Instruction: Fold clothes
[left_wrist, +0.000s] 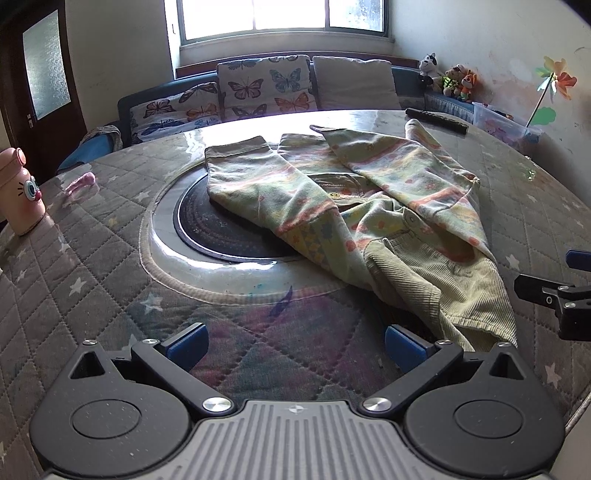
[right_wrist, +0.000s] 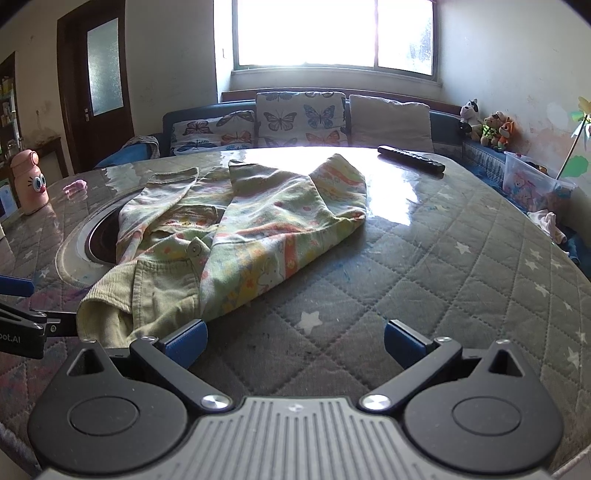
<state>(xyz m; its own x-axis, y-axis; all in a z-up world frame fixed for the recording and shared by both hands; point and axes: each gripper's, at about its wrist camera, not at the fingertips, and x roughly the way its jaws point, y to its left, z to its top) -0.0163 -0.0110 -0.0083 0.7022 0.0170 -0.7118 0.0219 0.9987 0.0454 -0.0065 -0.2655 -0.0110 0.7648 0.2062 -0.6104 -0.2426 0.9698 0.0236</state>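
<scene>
On the quilted worktop (left_wrist: 110, 258), both tools gape empty; the left tool (left_wrist: 295, 343) should pinch the jacket (left_wrist: 369, 206) hem at one o'clock, the right tool (right_wrist: 295, 341) at ten.

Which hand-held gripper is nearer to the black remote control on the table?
Right. The right hand-held gripper hangs open over bare quilted cover with the remote control ahead, slightly right. The left hand-held gripper sits further left, with the crumpled garment lying between it and the remote.

The jacket (left_wrist: 369, 206) hid part of the dark round inset (left_wrist: 221, 229) in the surface — the right tongs (left_wrist: 554, 291) were cut off at the picture's edge.
</scene>
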